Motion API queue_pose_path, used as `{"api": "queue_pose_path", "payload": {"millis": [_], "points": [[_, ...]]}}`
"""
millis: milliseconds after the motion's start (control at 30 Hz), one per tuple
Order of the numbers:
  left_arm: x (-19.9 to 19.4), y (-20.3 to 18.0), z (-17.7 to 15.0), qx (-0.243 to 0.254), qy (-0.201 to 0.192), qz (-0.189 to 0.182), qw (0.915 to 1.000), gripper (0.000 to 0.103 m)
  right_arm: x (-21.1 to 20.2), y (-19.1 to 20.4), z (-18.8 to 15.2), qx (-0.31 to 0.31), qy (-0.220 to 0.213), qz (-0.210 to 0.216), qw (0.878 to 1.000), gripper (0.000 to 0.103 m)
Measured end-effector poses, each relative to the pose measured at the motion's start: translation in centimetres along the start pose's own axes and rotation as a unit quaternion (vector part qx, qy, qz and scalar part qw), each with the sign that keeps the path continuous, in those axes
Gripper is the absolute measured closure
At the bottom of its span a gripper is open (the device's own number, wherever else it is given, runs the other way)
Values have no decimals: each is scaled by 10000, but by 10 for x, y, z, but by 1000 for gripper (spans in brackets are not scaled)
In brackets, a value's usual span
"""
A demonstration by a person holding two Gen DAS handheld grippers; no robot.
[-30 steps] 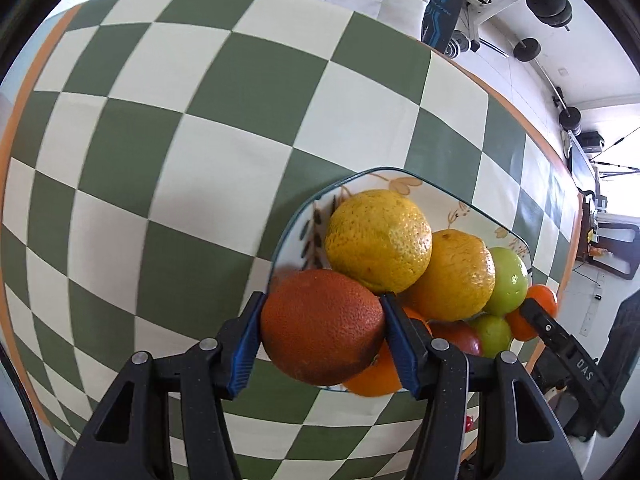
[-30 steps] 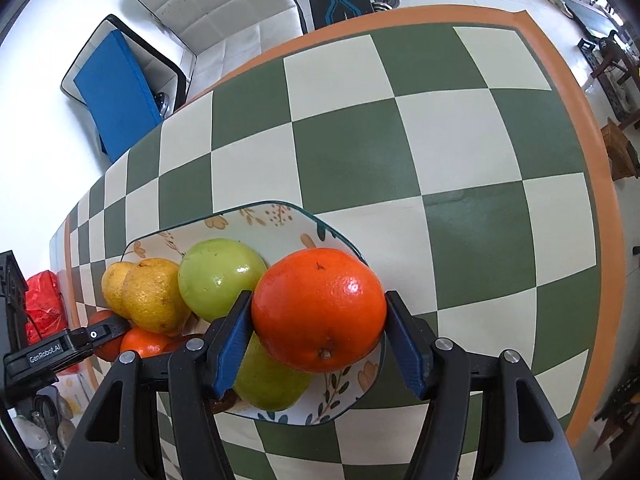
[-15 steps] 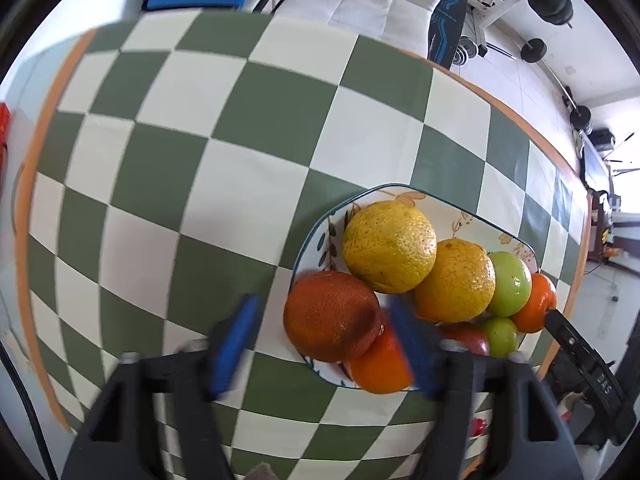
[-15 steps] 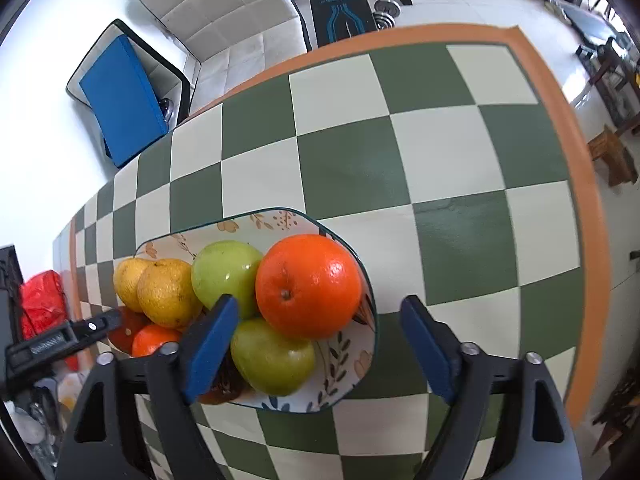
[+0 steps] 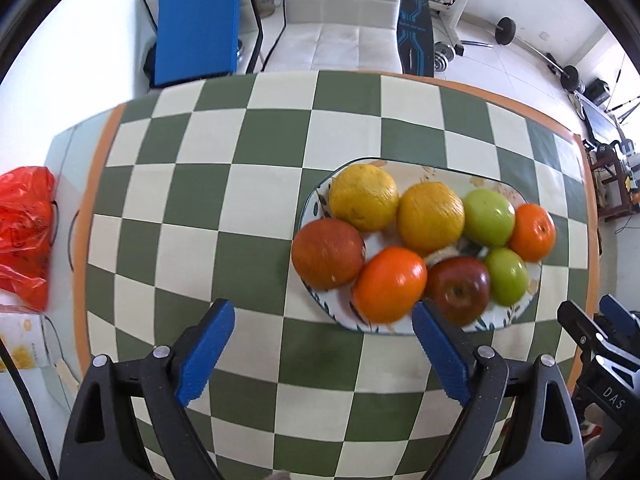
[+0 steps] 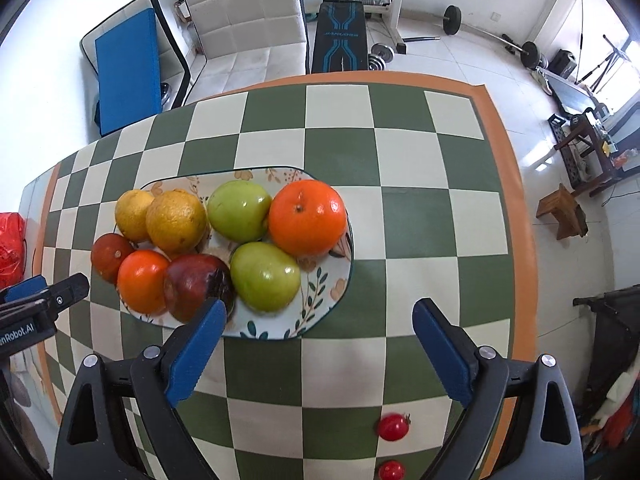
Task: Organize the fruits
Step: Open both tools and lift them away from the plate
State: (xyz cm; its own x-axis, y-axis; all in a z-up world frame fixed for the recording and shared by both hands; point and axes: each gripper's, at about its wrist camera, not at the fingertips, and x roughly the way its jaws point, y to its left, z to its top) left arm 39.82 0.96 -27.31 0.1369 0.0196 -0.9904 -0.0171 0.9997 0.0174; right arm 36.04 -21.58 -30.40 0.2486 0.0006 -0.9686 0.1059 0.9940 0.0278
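A floral oval plate [image 5: 500, 318] [image 6: 320, 304] on the green checked tablecloth carries several fruits. A dark reddish orange [image 5: 328, 253] lies at its left end and a bright orange [image 6: 307, 217] at its right end. Between them lie two yellow citrus [image 5: 363, 197], two green apples [image 6: 239, 211], a red apple [image 5: 459, 289] and another orange fruit [image 5: 389, 284]. My left gripper [image 5: 322, 322] stands open and empty above the cloth, near the plate's left end. My right gripper [image 6: 318, 320] is open and empty over the plate's right edge. Each gripper shows at the rim of the other's view.
Two small red tomatoes [image 6: 393, 426] lie on the cloth near the front right. A red plastic bag [image 5: 24, 232] sits off the table's left end. Beyond the far edge stand a white padded chair [image 5: 340, 36], a blue-cushioned chair [image 5: 196, 20] and gym gear [image 6: 340, 36].
Both grippers opened, letting go of the dark orange and the bright orange onto the plate, then pulled up and back, so the whole plate and table now show.
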Motion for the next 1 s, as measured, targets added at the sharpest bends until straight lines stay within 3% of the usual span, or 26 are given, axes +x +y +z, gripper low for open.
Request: {"api": "queue_pose_path", "payload": {"millis": [500, 1000], "points": [[-107, -9, -54, 196, -1029, -132, 9944, 12, -109, 1, -47, -58, -853, 7, 9963, 6], [-207, -9, -121, 205, -1712, -371, 9843, 12, -241, 6, -115, -182, -1724, 172, 9847, 6]]}}
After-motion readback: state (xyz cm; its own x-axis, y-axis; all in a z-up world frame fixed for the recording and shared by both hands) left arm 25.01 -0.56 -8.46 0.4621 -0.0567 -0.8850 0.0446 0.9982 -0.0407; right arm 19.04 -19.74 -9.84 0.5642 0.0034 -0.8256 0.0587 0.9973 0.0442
